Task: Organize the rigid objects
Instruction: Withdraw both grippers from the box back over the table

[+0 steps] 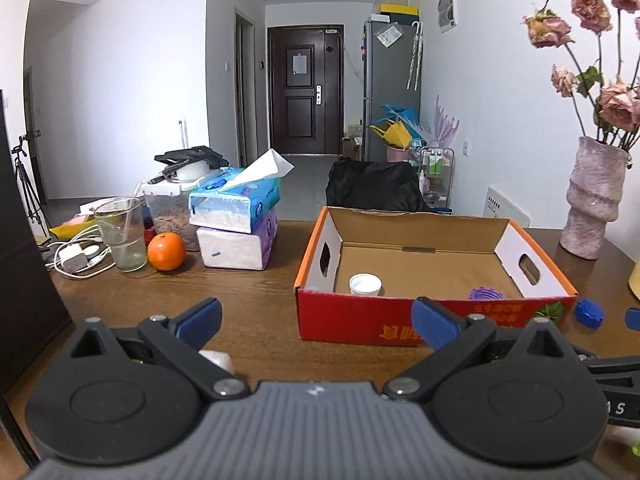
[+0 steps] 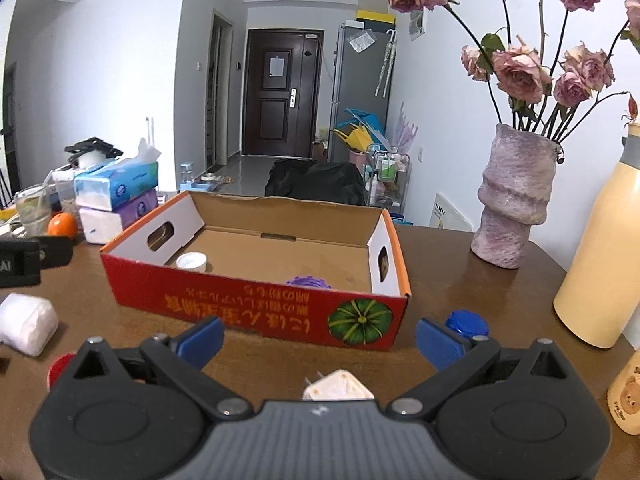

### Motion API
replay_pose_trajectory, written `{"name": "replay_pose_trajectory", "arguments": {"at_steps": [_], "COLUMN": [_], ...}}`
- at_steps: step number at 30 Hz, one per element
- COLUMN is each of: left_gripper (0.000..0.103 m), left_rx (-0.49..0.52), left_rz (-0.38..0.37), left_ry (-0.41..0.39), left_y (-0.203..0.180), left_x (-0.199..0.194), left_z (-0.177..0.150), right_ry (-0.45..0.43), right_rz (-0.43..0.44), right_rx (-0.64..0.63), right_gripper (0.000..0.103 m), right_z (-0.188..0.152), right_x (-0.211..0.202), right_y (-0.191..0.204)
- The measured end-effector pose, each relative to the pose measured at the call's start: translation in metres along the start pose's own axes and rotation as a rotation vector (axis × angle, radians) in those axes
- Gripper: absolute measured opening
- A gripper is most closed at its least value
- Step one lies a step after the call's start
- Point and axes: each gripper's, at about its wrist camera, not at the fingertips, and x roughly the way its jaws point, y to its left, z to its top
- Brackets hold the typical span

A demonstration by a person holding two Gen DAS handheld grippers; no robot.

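Observation:
A red cardboard box (image 1: 360,320) (image 2: 260,300) with its top open stands on the brown table. Inside it lie a white cap (image 1: 365,284) (image 2: 192,261) and a purple cap (image 1: 486,293) (image 2: 306,281). A blue cap (image 1: 588,312) (image 2: 467,322) sits on the table right of the box. My left gripper (image 1: 316,320) is open in front of the box, nothing between its fingers. My right gripper (image 2: 320,338) is open too, low before the box; a white plug adapter (image 2: 338,390) lies just beneath it. A red cap (image 2: 60,364) peeks out behind its left finger.
A white soft packet (image 2: 26,328) lies left of the box. Tissue packs (image 1: 236,216), an orange (image 1: 167,251), a glass (image 1: 122,232) and chargers (image 1: 76,258) crowd the back left. A pink vase (image 2: 512,196) with dried roses, a cream bottle (image 2: 600,256) and a small bottle (image 2: 628,396) stand right.

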Motion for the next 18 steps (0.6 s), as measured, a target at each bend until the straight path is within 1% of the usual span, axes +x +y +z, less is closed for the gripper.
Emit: {"name": "replay_pose_trajectory", "arguments": {"at_steps": [10,18], "left_gripper": [0.103,0.103], "left_rx": [0.015,0.038], "left_rz": [-0.017,-0.04], "left_ry": [-0.006,0.002], "left_y": [-0.006,-0.02], "left_x": [-0.051,-0.084], "left_z": [-0.02,-0.041], "right_ry": [-0.008,0.012], "right_rz": [-0.003,-0.008], "right_rx": [-0.031,-0.031], "right_gripper": [0.103,0.103], "right_z": [-0.028,-0.056], "right_x": [-0.046,-0.074], "right_y": [-0.012,-0.029]}}
